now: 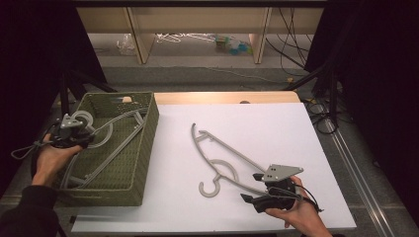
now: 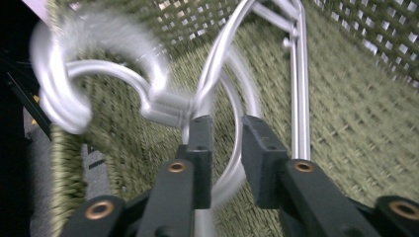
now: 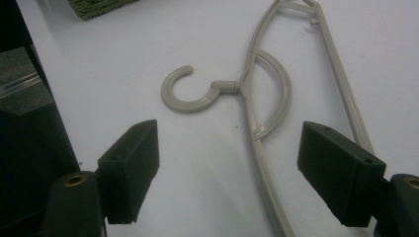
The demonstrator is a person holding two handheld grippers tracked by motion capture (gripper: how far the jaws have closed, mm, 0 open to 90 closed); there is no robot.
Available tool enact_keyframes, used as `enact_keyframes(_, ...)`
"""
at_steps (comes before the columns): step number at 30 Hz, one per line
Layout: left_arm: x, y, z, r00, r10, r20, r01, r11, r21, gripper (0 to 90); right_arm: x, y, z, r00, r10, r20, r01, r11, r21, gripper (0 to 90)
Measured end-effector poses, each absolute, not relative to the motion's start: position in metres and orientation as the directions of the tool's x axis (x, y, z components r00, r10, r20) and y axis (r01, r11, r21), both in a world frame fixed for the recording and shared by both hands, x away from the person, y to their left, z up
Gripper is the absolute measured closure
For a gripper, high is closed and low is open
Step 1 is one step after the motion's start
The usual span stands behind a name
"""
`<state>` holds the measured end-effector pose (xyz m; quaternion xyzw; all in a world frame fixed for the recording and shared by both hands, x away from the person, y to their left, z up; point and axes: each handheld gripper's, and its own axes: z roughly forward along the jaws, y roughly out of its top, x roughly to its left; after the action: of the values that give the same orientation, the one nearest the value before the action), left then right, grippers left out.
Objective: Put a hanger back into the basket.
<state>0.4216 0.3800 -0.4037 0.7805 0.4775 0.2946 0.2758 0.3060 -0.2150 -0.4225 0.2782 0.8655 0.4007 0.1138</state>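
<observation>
White tabletop (image 1: 276,128) carries our green woven basket (image 1: 143,163) at left; inside it lies one grey hanger (image 1: 116,148), our left gripper (image 2: 225,129) slightly parted around its wire. Right of the basket, another hanger (image 1: 222,153) lies between our right gripper's (image 3: 228,148) wide-open jaws, untouched.

A white bench (image 1: 276,123) is carrying two things directly, with a strip of bare wood (image 1: 222,97) showing along its far edge. A green woven basket (image 1: 143,163) is sitting at its left side, reaching almost from the far edge to the near one. A grey plastic hanger (image 1: 225,159) is lying flat on the white surface to the right of the basket and apart from it, its hook (image 3: 185,94) pointing toward the near edge.
</observation>
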Motion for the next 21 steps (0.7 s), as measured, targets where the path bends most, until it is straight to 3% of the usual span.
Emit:
enact_keyframes(5, 0.409, 0.377, -0.391, 0.361, 0.918, 0.163, 0.542, -0.349, 0.764, 65.8, 0.306, -0.215, -0.423, -0.817, 0.576, 0.028, 0.395, 0.522, 0.756, 25.0)
enact_keyframes(12, 0.388, 0.360, -0.375, 0.365, 0.922, 0.132, 0.480, -0.308, 0.822, 49.4, 0.307, -0.215, -0.425, -0.819, 0.573, 0.031, 0.394, 0.523, 0.756, 24.8)
enact_keyframes(15, 0.369, 0.337, -0.366, 0.394, 0.917, 0.070, 0.416, -0.246, 0.876, 42.2, 0.307, -0.216, -0.427, -0.817, 0.575, 0.039, 0.401, 0.520, 0.754, 24.5)
enact_keyframes(21, 0.349, 0.307, -0.366, 0.456, 0.889, 0.041, 0.357, -0.225, 0.907, 37.1, 0.309, -0.216, -0.431, -0.814, 0.578, 0.050, 0.413, 0.517, 0.750, 24.2)
